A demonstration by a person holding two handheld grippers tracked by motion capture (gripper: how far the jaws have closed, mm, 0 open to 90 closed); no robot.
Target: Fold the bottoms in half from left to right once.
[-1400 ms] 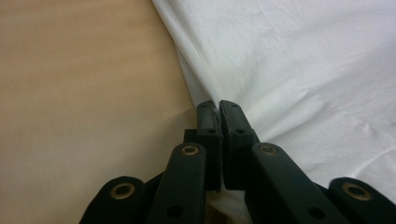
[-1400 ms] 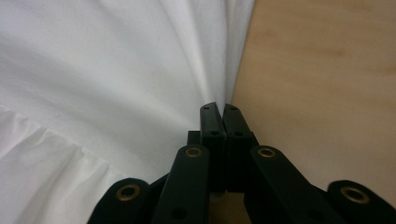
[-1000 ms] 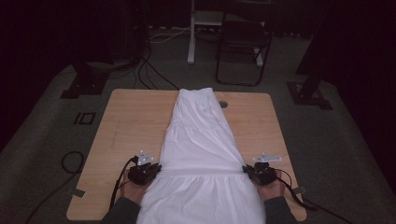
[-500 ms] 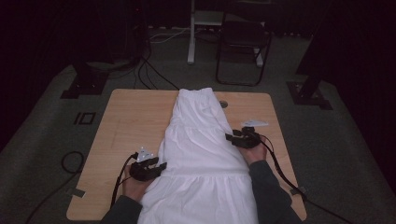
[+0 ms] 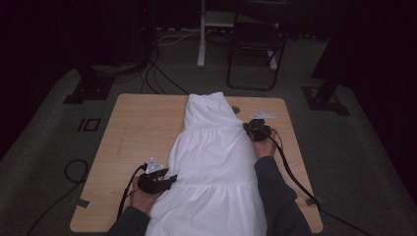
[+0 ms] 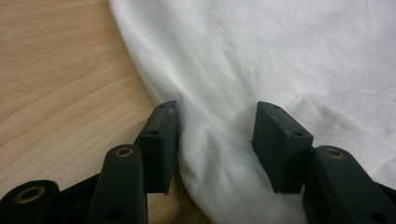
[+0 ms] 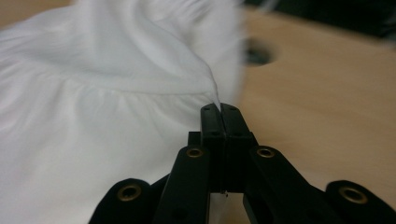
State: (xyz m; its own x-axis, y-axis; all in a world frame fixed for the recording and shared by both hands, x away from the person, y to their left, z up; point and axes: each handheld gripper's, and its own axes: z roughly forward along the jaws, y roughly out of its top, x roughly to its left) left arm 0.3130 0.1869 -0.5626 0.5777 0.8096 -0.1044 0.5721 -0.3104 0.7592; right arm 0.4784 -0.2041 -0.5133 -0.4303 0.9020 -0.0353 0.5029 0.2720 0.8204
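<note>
Right now I have the white dress [image 5: 216, 167] spread lengthwise down the middle of the wooden table [image 5: 142, 128], its narrow top toward the far edge and its wide hem spilling over the near edge. My left gripper [image 6: 215, 135] sits at the dress's left edge near the lower seam, jaws spread wide with cloth lying between them, nothing pinched. My right gripper [image 7: 219, 109] is at the dress's right edge, level with the upper seam, jaws clamped together on a thin fold of the fabric.
</note>
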